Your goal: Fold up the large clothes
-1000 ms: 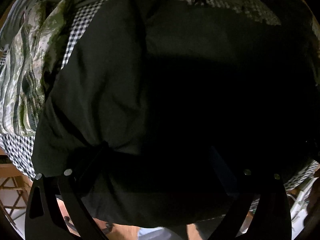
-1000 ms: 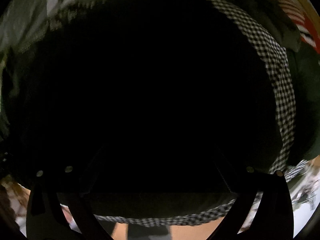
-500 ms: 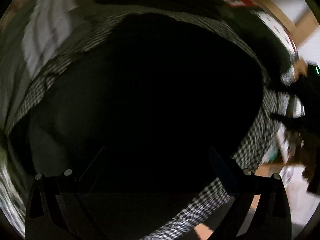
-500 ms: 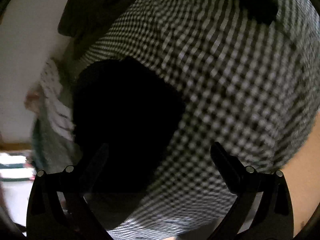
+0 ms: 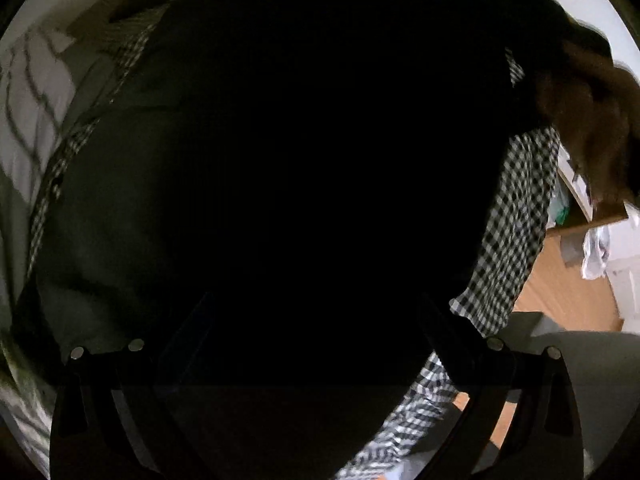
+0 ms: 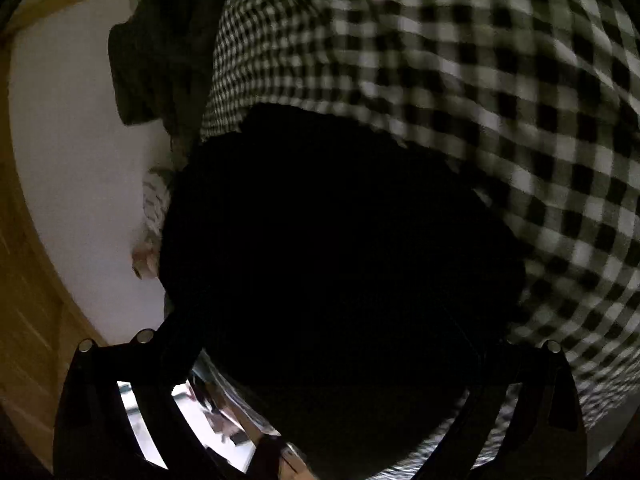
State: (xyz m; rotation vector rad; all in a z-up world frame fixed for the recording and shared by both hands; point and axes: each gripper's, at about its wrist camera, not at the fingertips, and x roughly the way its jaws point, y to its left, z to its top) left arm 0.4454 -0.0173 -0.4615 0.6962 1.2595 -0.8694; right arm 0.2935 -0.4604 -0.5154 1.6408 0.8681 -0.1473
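Dark garment (image 5: 280,184) on checked cloth (image 6: 500,80). Right tool (image 6: 324,320) closing, garment between its fingers. Left tool (image 5: 316,316): jaws apart.

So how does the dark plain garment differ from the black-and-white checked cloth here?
The dark plain garment is a solid near-black without pattern; the black-and-white checked cloth carries a bold gingham check. The garment lies on top, bunched into a mound, while the checked cloth spreads beneath and beyond it. Both are soft fabric.

garment: dark garment (image 6: 340,248) fills the middle
cloth: checked cloth (image 6: 500,92) beneath, upper right
gripper: right gripper (image 6: 320,320) jaws wide, closing over garment
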